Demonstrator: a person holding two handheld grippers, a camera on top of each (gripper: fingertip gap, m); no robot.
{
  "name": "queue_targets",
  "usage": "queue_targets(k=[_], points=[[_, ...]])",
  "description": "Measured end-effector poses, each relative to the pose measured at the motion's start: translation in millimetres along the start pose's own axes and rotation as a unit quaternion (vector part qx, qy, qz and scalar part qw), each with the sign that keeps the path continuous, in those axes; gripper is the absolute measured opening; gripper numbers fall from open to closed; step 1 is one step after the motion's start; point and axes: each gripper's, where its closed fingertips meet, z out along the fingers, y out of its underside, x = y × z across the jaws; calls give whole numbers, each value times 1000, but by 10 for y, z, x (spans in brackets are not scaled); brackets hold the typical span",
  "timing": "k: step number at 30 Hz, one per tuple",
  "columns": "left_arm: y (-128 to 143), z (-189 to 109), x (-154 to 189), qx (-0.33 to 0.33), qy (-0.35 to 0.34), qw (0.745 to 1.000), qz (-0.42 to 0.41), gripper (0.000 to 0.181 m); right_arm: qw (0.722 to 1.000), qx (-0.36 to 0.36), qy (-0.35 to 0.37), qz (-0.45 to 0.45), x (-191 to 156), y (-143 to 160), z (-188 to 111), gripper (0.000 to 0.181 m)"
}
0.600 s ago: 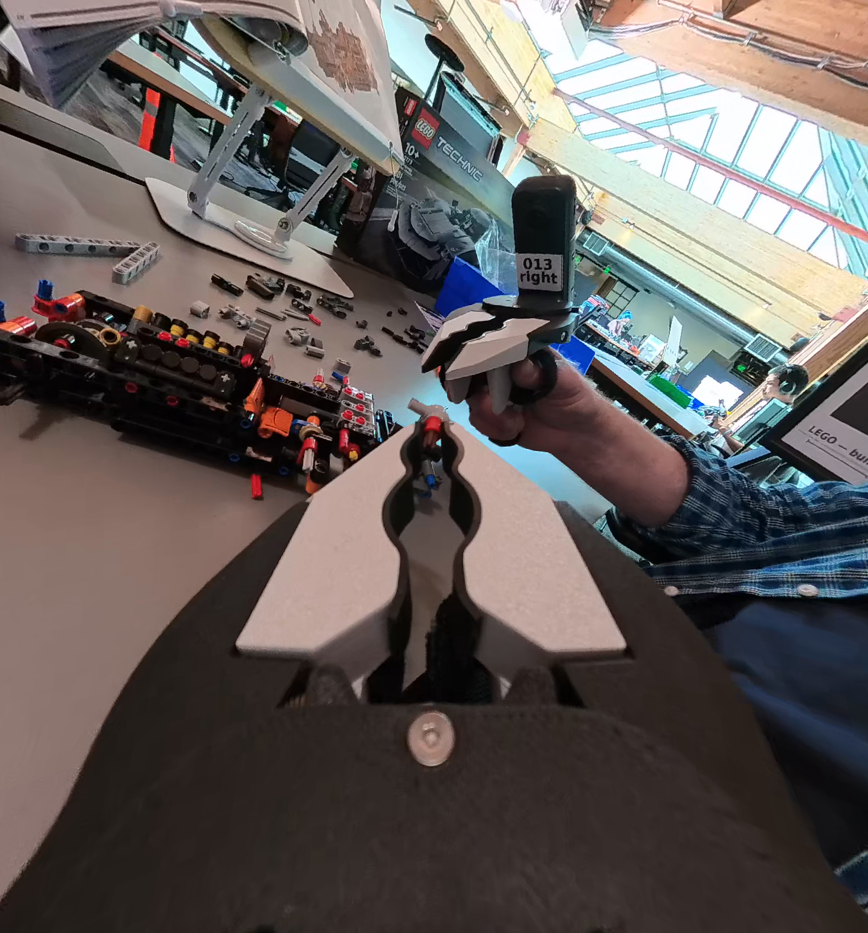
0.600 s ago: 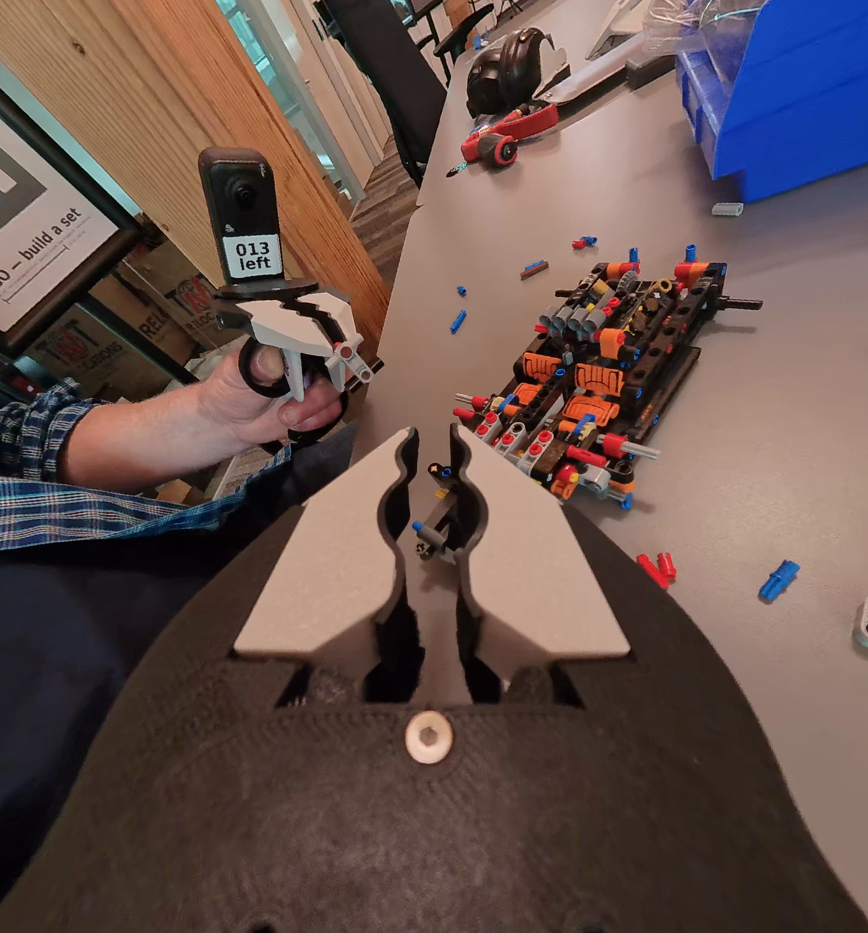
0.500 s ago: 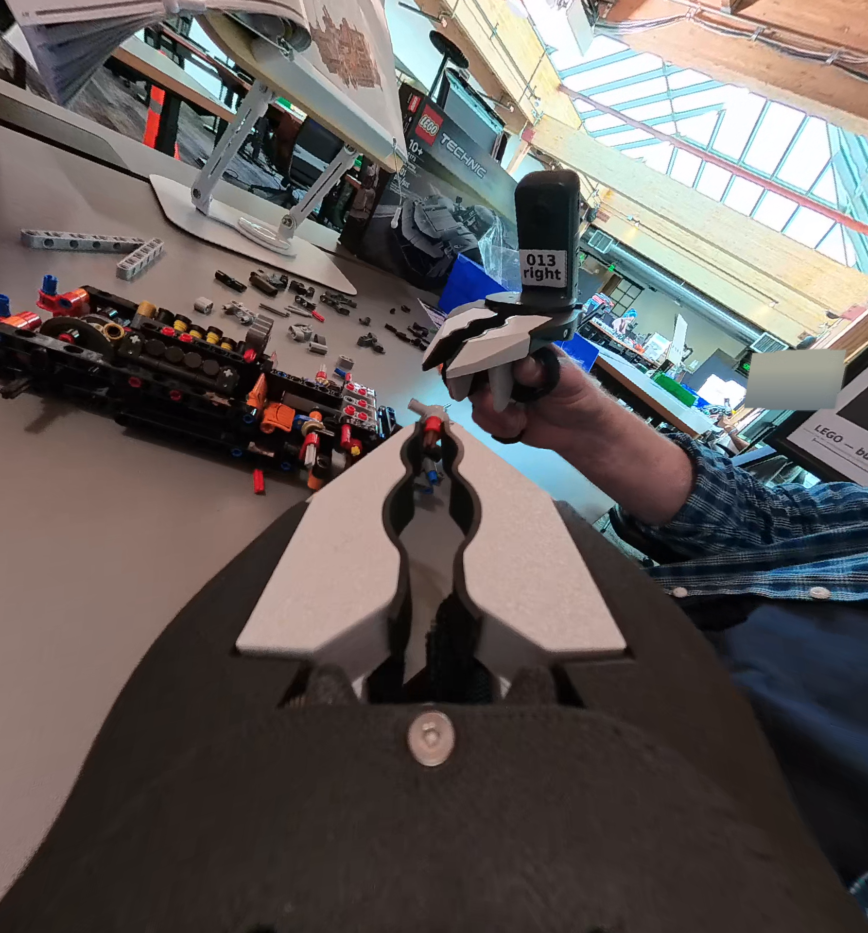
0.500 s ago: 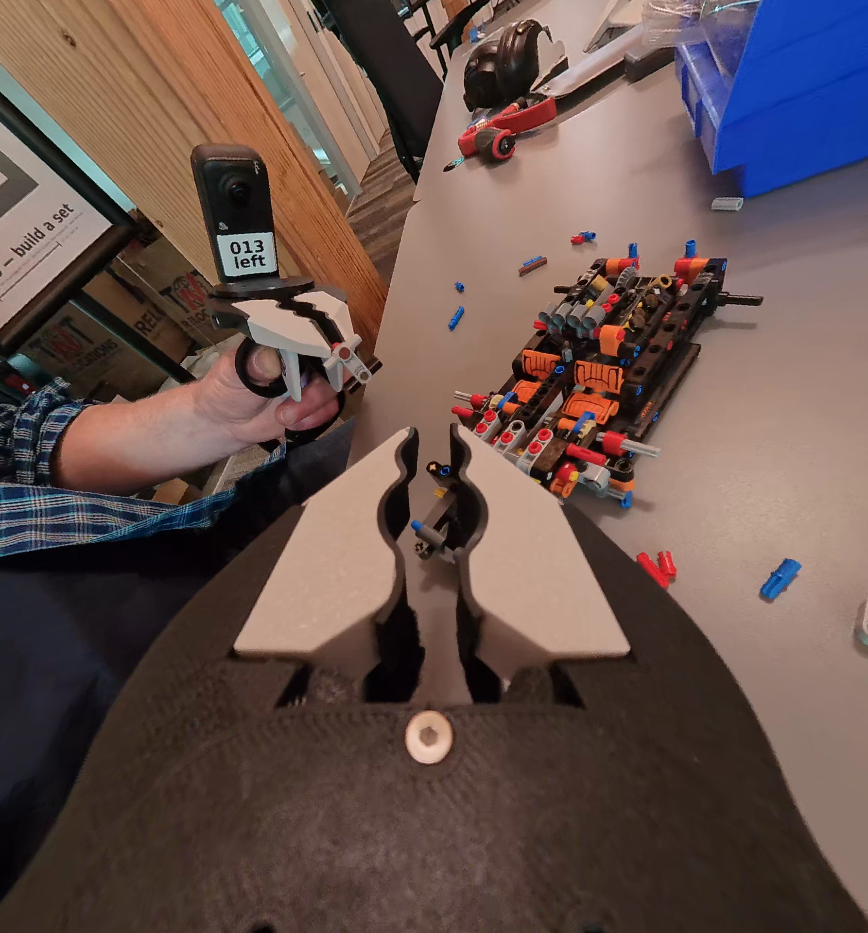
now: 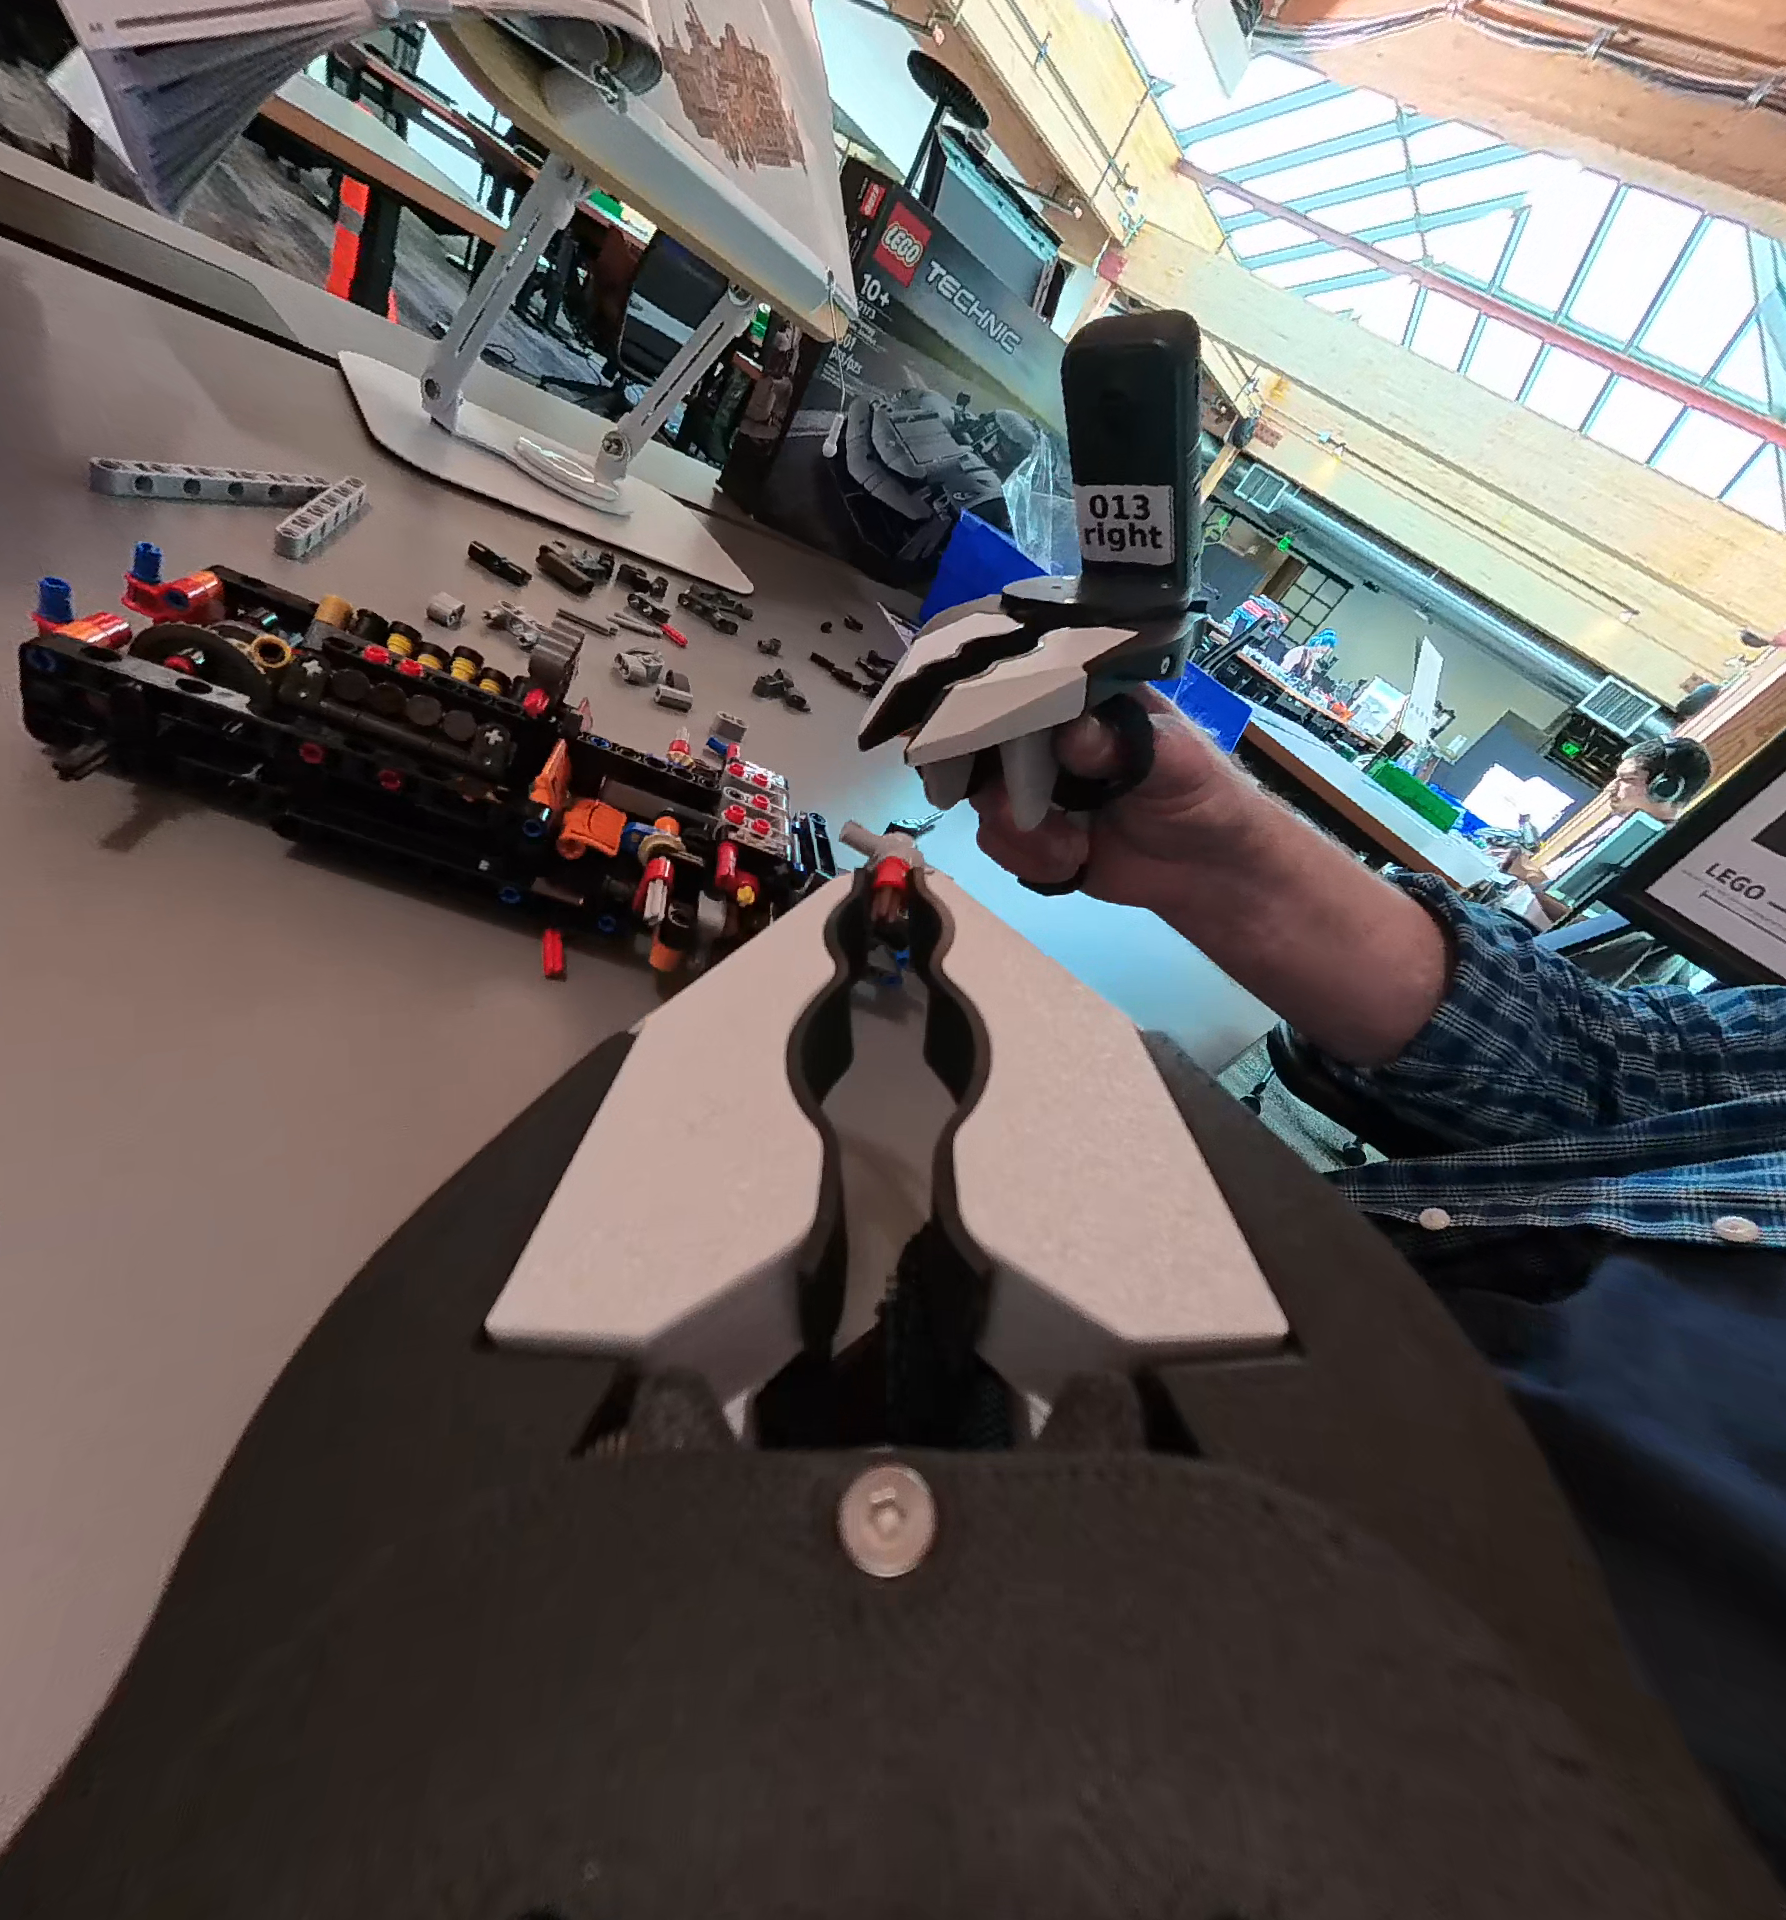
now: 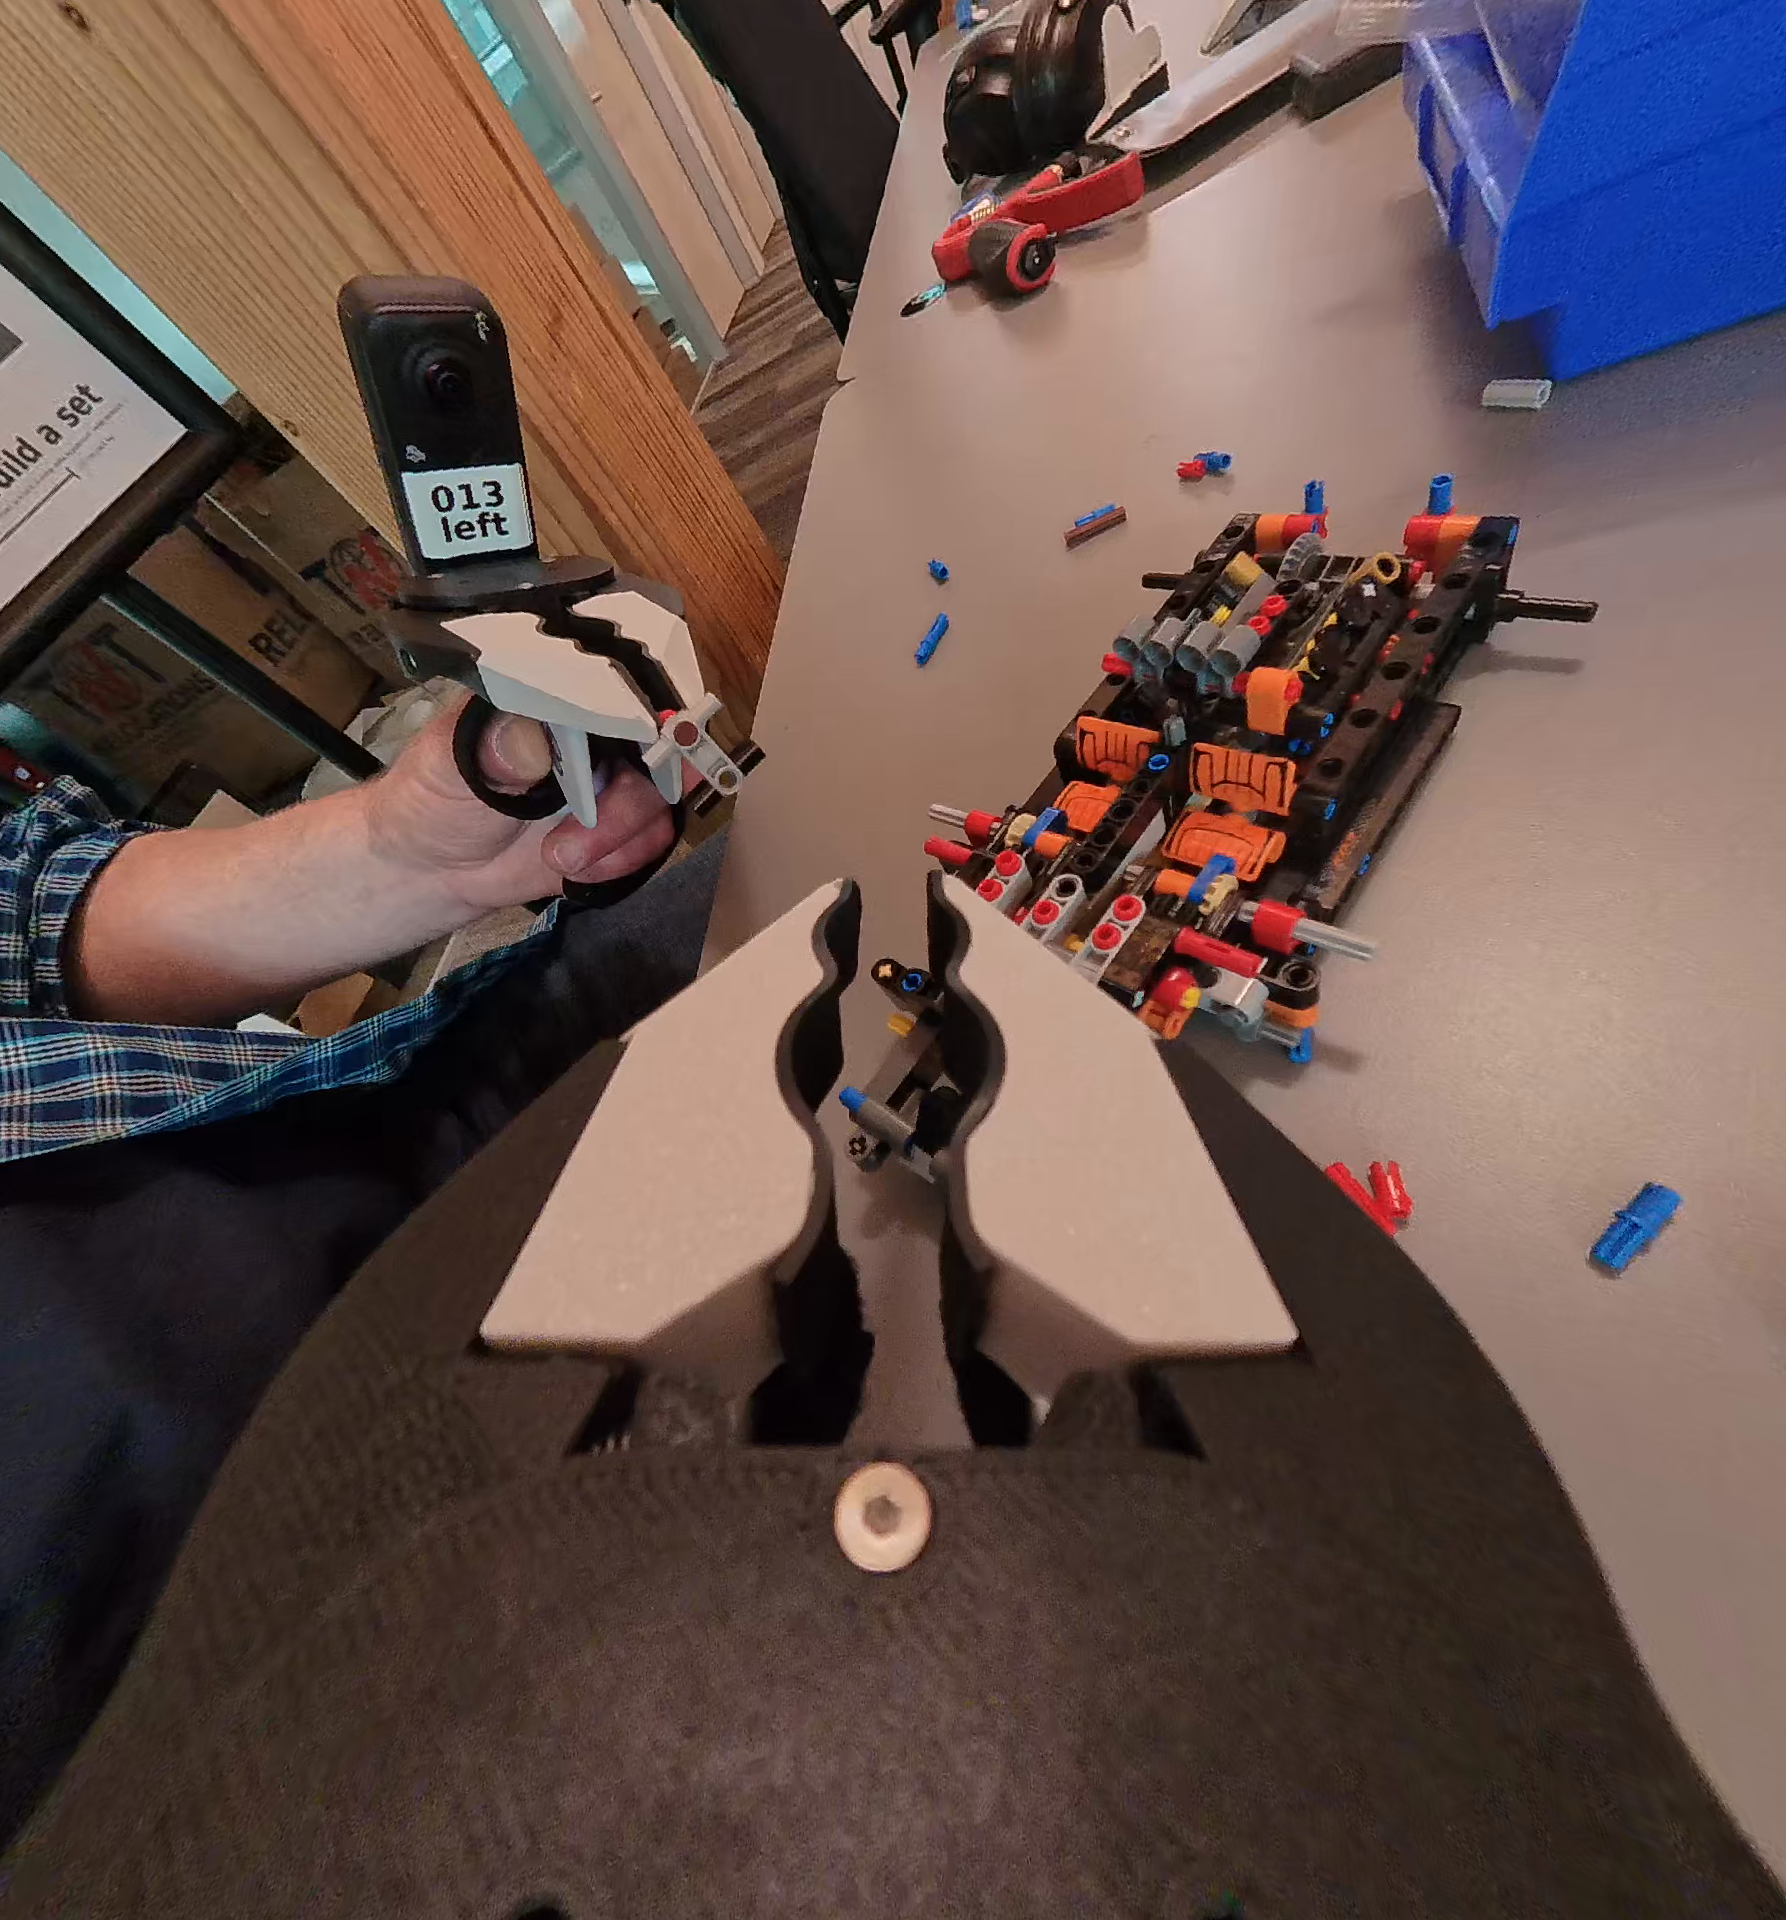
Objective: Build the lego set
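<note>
Grey, matte, wavy-edged fingers of the left gripper [image 5: 891, 883] are pinching a small grey connector with a red pin [image 5: 884, 854] at the very tips. The right gripper [image 6: 894, 914] is standing slightly parted at the tips while gripping a slim black sub-assembly [image 6: 904, 1049], studded with blue and yellow pins, deeper between its fingers. Both grippers are hovering above the near edge of the smooth grey table [image 6: 1647, 935].

Risk, as a judgement: the tip-only pinch on the hard, glossy connector is leaving little contact area; any twist during mating could be ejecting it off the table edge.

Beyond, the black perforated-beam chassis [image 5: 349, 727] with orange seats is lying flat on the table, with loose red pins [image 6: 1372, 1195] and a blue pin [image 6: 1632, 1226] scattered near it.
</note>
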Motion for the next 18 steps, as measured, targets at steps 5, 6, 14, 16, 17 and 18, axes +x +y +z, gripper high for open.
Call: queue_targets(k=[5, 6, 14, 16, 17, 18], points=[[-6, -25, -19, 2, -1, 1000, -2, 5, 1000, -8, 1, -1, 4, 22, 40, 10], [-4, -27, -24, 2, -2, 1000, -2, 5, 1000, -10, 1, -2, 7, 29, 45, 10], [26, -5, -25, -4, -1, 1000, -3, 5, 1000, -20, 6, -5, 24, 69, 66, 11], [38, 6, -23, -5, 0, 1000, -4, 5, 1000, -23, 2, -12, -7, 69, 73, 11], [43, 11, -22, -6, 1, 1000, -5, 5, 999, -26, -2, -21, -41, 66, 80, 11], [47, 16, -21, -6, 2, 1000, -6, 5, 999, -30, -5, -30, -78, 67, 92, 11]])
